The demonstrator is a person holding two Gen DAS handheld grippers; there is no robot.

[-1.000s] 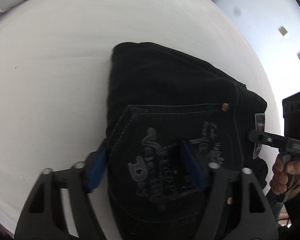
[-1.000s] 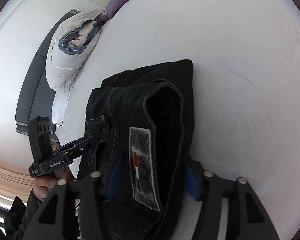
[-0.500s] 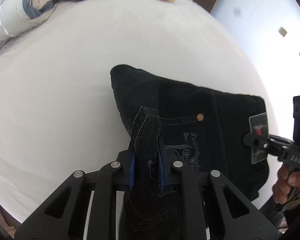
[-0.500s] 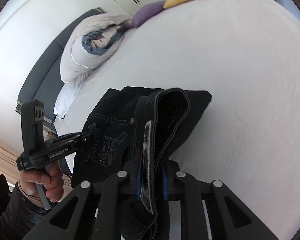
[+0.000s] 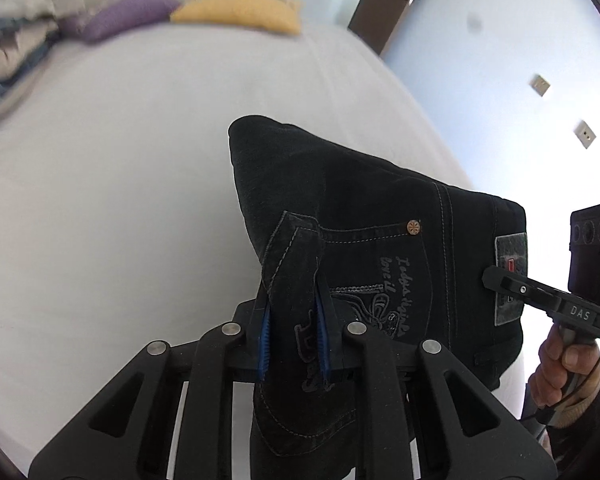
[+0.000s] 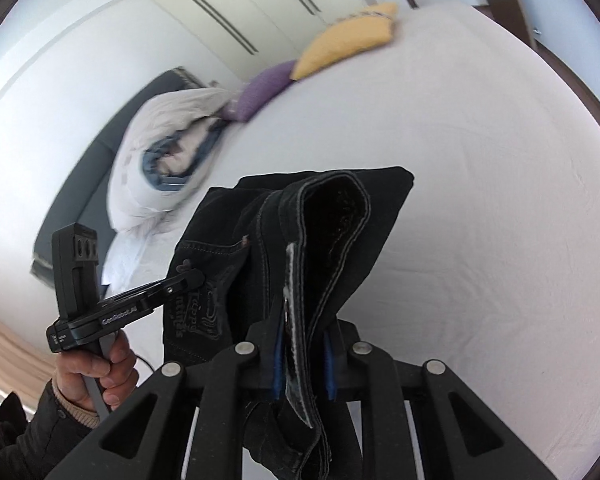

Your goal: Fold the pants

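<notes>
Black denim fills your left wrist view: the pants [image 5: 360,216] hang bunched above the white bed [image 5: 100,200], their far folded corner pointing away from you. Your left gripper [image 5: 294,336] has just been closing and now has its blue pads clamped on a pinched ridge of fabric by the back pocket. Over on the right, your right hand [image 5: 564,364] holds the other tool against the waistband label. A yellow cushion [image 5: 240,12] and a purple cushion [image 5: 128,16] sit at the far edge of the bed.

Switch to the right wrist view: your right gripper [image 6: 302,356], also just closed, is nipped tight on the waistband, label edge between the pads, with the pants [image 6: 340,216] raised off the sheet. Your left hand [image 6: 96,376] grips its handle at the left, and a rumpled duvet [image 6: 160,160] lies beyond.
</notes>
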